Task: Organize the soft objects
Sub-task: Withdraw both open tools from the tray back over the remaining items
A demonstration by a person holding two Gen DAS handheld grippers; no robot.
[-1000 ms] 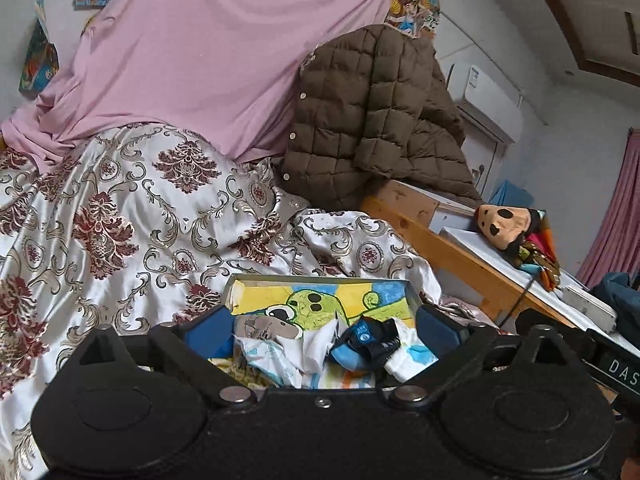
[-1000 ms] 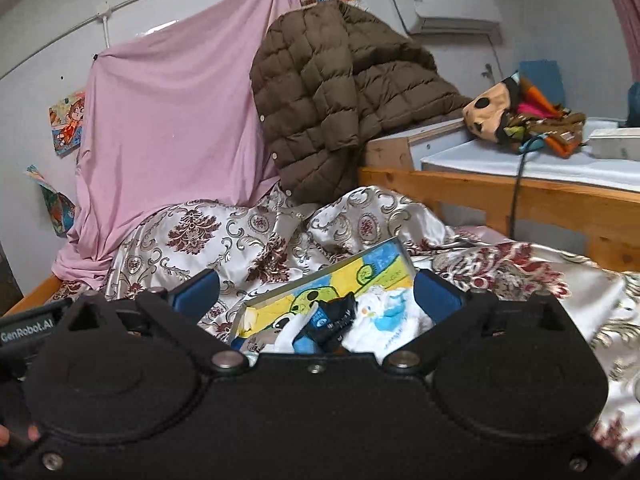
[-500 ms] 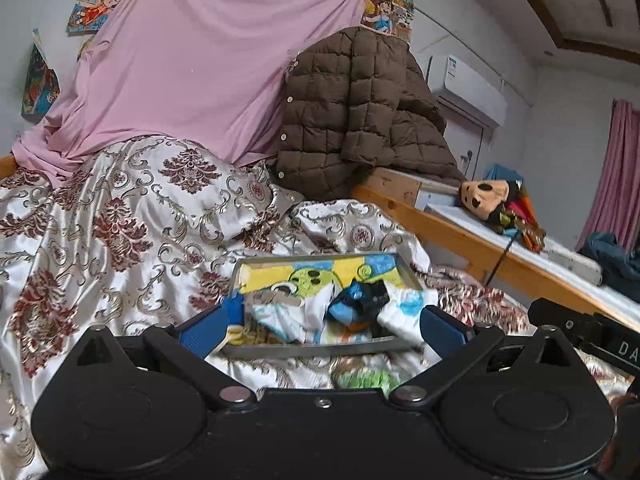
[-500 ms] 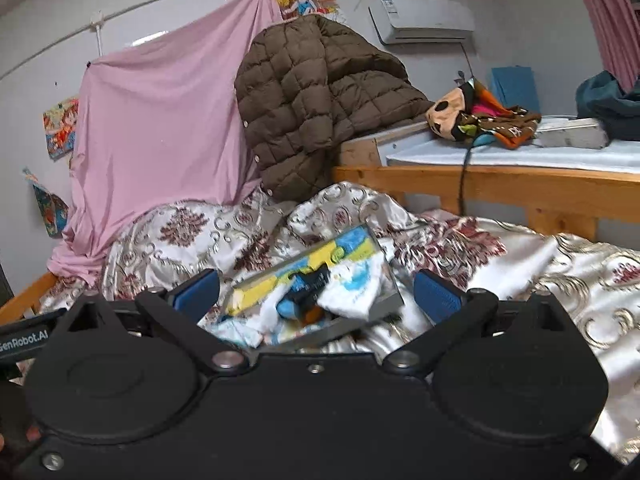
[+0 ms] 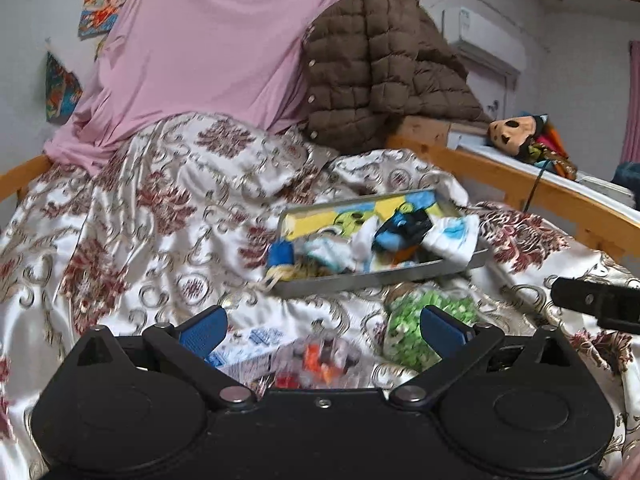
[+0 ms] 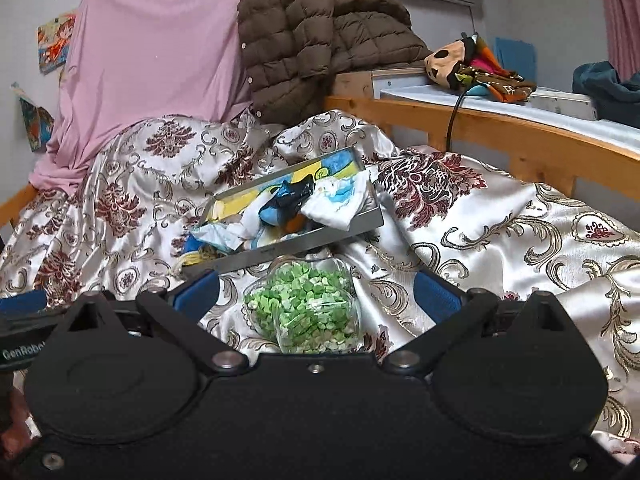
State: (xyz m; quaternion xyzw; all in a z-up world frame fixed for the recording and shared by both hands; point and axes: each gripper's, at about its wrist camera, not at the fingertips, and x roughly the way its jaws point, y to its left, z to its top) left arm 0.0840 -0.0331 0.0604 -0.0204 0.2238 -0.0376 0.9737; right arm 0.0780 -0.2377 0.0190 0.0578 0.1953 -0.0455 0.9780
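A grey metal tray with a cartoon-printed bottom lies tilted on the patterned bedspread. It holds several soft pieces: white-and-blue cloth, a black-and-blue sock and a blue-and-yellow item. In front of the tray sits a clear container of green pieces, between the open fingers of my right gripper. My left gripper is open above a blurred clear pack with red-orange contents and a white-blue packet.
A pink sheet and a brown quilted jacket hang at the back. A wooden bed rail runs along the right, with a plush toy and a black cable on the ledge beyond it.
Both grippers have pulled back from the tray. The tray now lies farther away, and the green container and the small packets have come into view in front.
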